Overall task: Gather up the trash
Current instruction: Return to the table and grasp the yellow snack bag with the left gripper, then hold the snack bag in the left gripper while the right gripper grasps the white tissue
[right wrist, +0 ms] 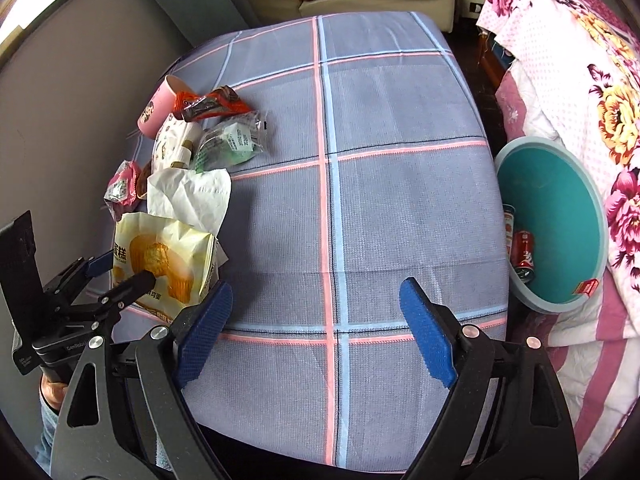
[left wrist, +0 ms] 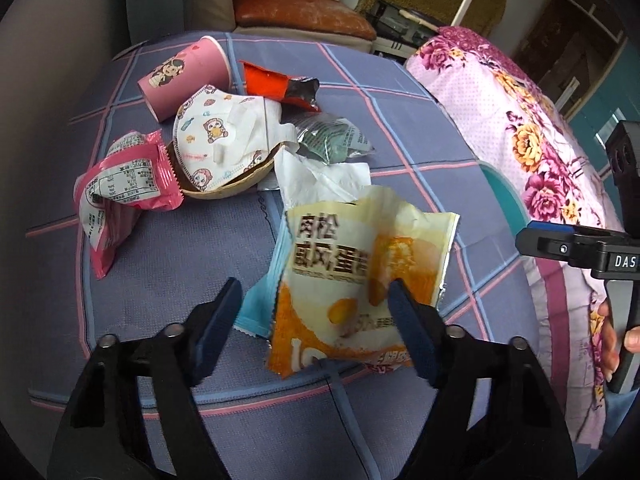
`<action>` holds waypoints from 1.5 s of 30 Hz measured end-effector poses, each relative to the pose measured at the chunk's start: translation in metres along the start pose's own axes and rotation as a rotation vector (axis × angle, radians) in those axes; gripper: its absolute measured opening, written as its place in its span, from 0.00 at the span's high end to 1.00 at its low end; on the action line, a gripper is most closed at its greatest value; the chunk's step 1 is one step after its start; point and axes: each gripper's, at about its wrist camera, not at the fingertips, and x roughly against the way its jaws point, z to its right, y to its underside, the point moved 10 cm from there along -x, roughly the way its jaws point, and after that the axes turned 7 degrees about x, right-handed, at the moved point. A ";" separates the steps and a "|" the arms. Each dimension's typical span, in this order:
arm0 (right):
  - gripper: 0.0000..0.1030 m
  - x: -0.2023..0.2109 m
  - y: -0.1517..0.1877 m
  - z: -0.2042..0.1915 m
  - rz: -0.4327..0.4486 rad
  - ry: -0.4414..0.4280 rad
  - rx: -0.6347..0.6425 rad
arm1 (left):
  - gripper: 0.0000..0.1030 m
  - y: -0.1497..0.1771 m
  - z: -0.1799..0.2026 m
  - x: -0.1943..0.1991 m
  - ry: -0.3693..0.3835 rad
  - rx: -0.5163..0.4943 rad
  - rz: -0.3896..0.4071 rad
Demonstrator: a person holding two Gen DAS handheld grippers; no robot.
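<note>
Several pieces of trash lay in a pile on the left part of the counter [right wrist: 400, 208], which was covered with a checked cloth. The nearest piece, a yellow cake wrapper [left wrist: 360, 280], was between the fingers of the left gripper [left wrist: 316, 312]. These fingers were half closed around it, but the left one stood clear of the wrapper, so no real grip was made yet. Behind the wrapper were a white tissue [left wrist: 320, 176], a printed face mask [left wrist: 216, 140], a pink snack packet [left wrist: 120, 192], a pink paper cup [left wrist: 188, 76], a red wrapper [left wrist: 276, 84] and a green packet [left wrist: 332, 140].

The right gripper [right wrist: 316, 332] hung over the bare middle of the counter with its fingers spread wide and empty. A teal bin [right wrist: 560, 216] stood at the right edge of the counter, and it already contained a red can [right wrist: 524, 256].

I think the main risk was a weak pinch. The wrapper was thin, crumpled and slippery, so the fingers could catch only one edge and drop it on the way to the bin. They could also drag the tissue along with it.
</note>
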 end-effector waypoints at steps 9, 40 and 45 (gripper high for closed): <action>0.21 -0.006 0.003 -0.014 -0.022 0.001 0.027 | 0.76 -0.005 0.010 0.019 0.061 0.001 0.045; 0.43 -0.089 -0.052 -0.136 -0.059 -0.103 0.242 | 0.69 0.010 -0.103 0.016 -0.026 0.186 0.029; 0.80 -0.082 -0.051 -0.139 -0.047 -0.130 0.263 | 0.71 0.008 -0.103 0.020 -0.038 0.186 0.048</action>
